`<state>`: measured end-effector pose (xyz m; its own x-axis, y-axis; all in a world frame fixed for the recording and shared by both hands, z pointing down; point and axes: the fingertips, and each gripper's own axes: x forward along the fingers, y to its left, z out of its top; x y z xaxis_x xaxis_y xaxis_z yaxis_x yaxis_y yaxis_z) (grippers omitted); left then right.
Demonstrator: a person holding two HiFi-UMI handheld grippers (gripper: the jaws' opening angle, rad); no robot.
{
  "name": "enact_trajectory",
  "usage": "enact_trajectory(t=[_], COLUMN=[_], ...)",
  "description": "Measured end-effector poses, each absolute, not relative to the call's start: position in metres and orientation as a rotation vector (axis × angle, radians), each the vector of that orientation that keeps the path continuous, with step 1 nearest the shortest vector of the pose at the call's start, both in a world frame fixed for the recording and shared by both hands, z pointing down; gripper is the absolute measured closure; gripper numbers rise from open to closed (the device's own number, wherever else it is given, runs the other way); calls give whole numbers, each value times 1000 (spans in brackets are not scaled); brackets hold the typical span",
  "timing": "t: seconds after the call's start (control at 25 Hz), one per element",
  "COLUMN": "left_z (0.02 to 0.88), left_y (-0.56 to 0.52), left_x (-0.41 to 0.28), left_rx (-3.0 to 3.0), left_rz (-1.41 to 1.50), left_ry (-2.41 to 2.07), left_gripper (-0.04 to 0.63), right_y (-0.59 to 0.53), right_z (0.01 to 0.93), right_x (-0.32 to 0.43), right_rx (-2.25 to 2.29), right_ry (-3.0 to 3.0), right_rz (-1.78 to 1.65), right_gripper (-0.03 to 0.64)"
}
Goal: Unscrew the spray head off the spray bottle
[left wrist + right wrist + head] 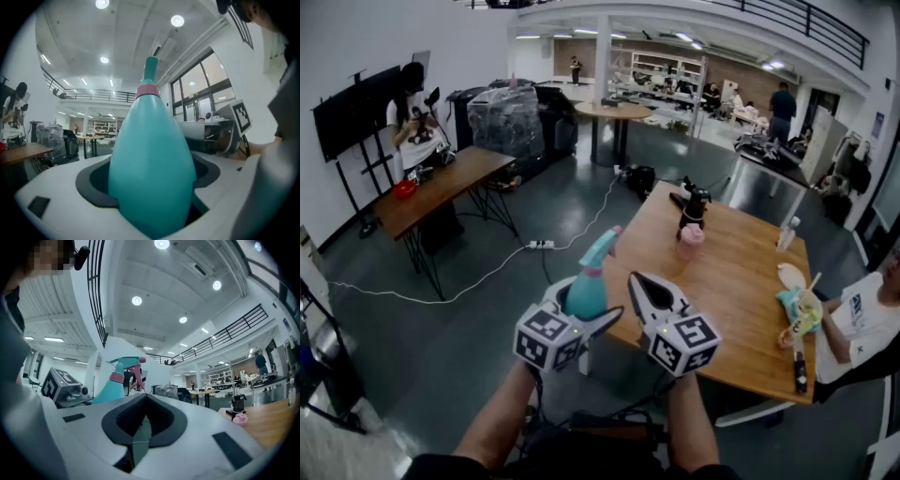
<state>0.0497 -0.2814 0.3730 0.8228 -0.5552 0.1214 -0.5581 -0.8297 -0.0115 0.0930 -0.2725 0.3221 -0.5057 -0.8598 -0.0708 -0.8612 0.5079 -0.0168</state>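
A teal spray bottle [585, 292] with a pink collar and a teal-and-pink spray head [602, 246] is held upright in the air before the table's near-left corner. My left gripper [586, 307] is shut on its body. In the left gripper view the bottle [152, 159] fills the space between the jaws, its pink collar [147, 90] above. My right gripper [643, 287] hangs just right of the bottle, shut and holding nothing. In the right gripper view the right gripper [139, 427] has its pads together, and the spray head [125, 363] stands to the left, apart from it.
A wooden table [741, 309] lies ahead to the right with a pink cup [690, 240], a black device [694, 202], a white bottle [787, 234] and teal items [797, 311]. A person [867, 319] sits at its right. A cable [487, 274] runs over the floor.
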Motion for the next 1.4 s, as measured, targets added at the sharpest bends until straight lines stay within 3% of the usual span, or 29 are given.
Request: enact_trajectory(t=[0.92,1.4], left_z=[375,378], left_y=[-281,-279], left_x=[60,66], left_rx=[2986,3037], left_rz=[201,195], left_ry=[-899,-864], left_gripper=[161,160], right_y=[-269,-252], right_z=[313,293], right_x=[96,76], right_rx=[-1521,-1262], right_ry=[2669,2668], right_rz=[57,-13], right_gripper=[607,598])
